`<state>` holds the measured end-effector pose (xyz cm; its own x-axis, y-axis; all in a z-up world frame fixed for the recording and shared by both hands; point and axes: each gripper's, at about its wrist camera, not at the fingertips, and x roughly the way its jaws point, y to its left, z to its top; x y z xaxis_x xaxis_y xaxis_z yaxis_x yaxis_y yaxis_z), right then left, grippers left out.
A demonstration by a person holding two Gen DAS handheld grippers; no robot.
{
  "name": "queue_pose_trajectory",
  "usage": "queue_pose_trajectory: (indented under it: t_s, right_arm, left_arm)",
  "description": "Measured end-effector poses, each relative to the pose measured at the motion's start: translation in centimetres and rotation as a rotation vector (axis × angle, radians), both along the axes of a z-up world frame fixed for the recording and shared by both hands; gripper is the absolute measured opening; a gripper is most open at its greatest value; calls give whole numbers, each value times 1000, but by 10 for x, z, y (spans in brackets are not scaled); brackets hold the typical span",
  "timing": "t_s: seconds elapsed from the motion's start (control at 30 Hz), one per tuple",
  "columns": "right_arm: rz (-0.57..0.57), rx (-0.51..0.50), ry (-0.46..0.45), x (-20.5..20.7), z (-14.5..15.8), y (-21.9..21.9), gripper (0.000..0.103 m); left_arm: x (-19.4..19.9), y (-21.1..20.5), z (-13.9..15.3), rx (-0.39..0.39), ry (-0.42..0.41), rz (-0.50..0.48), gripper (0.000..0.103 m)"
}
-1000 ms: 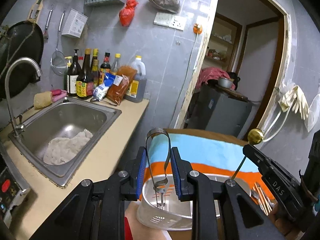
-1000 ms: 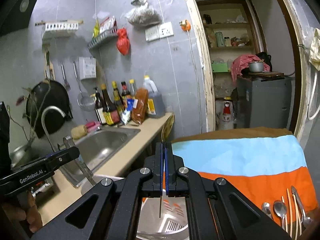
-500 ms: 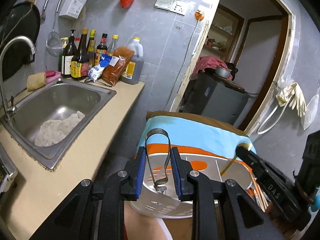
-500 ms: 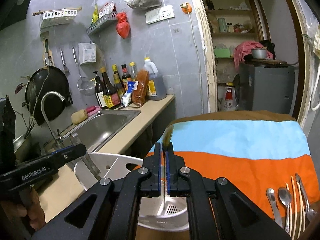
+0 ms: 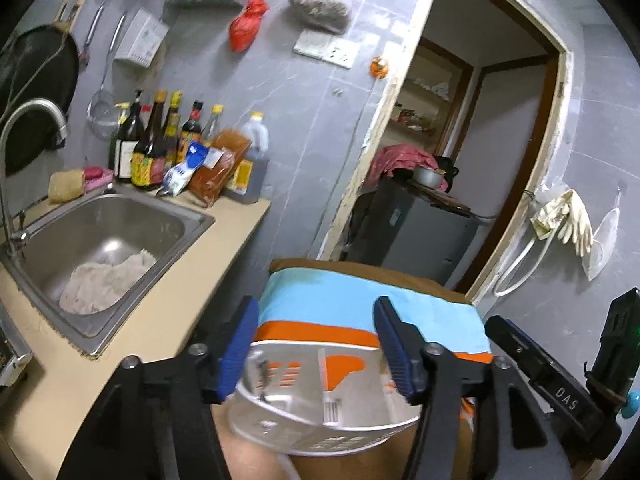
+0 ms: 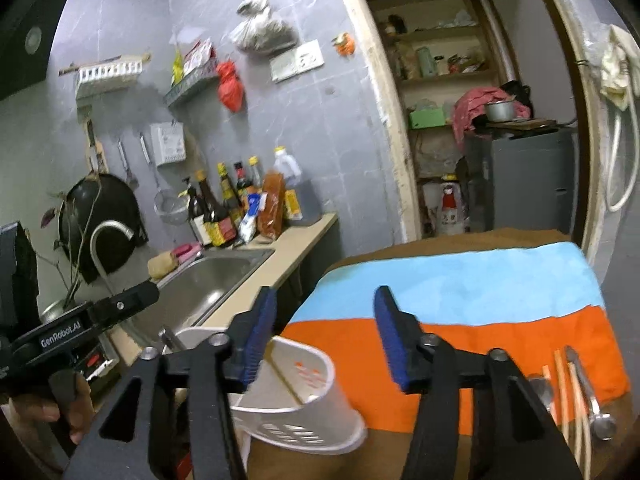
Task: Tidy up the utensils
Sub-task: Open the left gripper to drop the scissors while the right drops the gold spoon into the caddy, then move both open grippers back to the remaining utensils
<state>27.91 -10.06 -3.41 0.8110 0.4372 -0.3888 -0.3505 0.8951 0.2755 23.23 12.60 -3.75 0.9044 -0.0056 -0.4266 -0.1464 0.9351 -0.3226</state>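
A white plastic utensil holder [image 5: 320, 408] with a divider stands on the blue and orange cloth [image 5: 360, 304]. My left gripper [image 5: 316, 346] is open and empty just above its rim. Metal tongs [image 5: 262, 372] stand inside the holder's left compartment. My right gripper [image 6: 326, 340] is open and empty, above and right of the holder [image 6: 296, 400], where a thin utensil handle [image 6: 286, 380] leans inside. Spoons, chopsticks and another metal utensil [image 6: 572, 396] lie on the cloth's right end.
A steel sink [image 5: 104, 240] with a rag [image 5: 104, 280] sits in the beige counter to the left, with a tap [image 5: 28, 120]. Sauce bottles [image 5: 160, 148] stand at the wall. A doorway and a grey appliance [image 5: 412, 232] lie behind the table.
Both grippers have opened. The left let go of the metal tongs and the right let go of the gold-ended utensil; both now rest in the holder. Both grippers rose slightly.
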Motion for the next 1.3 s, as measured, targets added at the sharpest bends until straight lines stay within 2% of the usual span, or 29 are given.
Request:
queue_pose_trajectory:
  t_s: [0.03, 0.1, 0.13, 0.2, 0.27, 0.37, 0.63, 0.77, 1.03, 1.3]
  right_arm:
    - [-12, 2, -7, 0, 3, -6, 57]
    - [-46, 2, -31, -3, 10, -23, 69]
    - [-60, 1, -40, -4, 14, -30, 73]
    - [-100, -4, -66, -8, 22, -47, 84]
    - [-136, -14, -90, -11, 29, -63, 89]
    - [-189, -39, -129, -17, 39, -88, 98]
    - [-293, -118, -234, -33, 58, -152, 101]
    - [-306, -127, -246, -34, 58, -180, 101]
    - [-313, -126, -164, -13, 26, -237, 101]
    - [-287, -176, 0, 35, -30, -271, 101]
  left_arm:
    - [0, -6, 3, 4, -10, -5, 68]
    - [1, -18, 7, 18, -25, -13, 80]
    - [2, -26, 9, 29, -31, -15, 82]
    - [2, -40, 13, 48, -39, -11, 97]
    - [2, -54, 15, 67, -62, 9, 101]
    - [3, -74, 17, 85, -84, 20, 102]
    - [8, -136, 18, 137, -128, 8, 103]
    - [13, -168, 14, 142, -128, -16, 103]
    - [35, -224, -17, 137, -40, -78, 103]
    - [69, -245, -63, 85, 139, -108, 103]
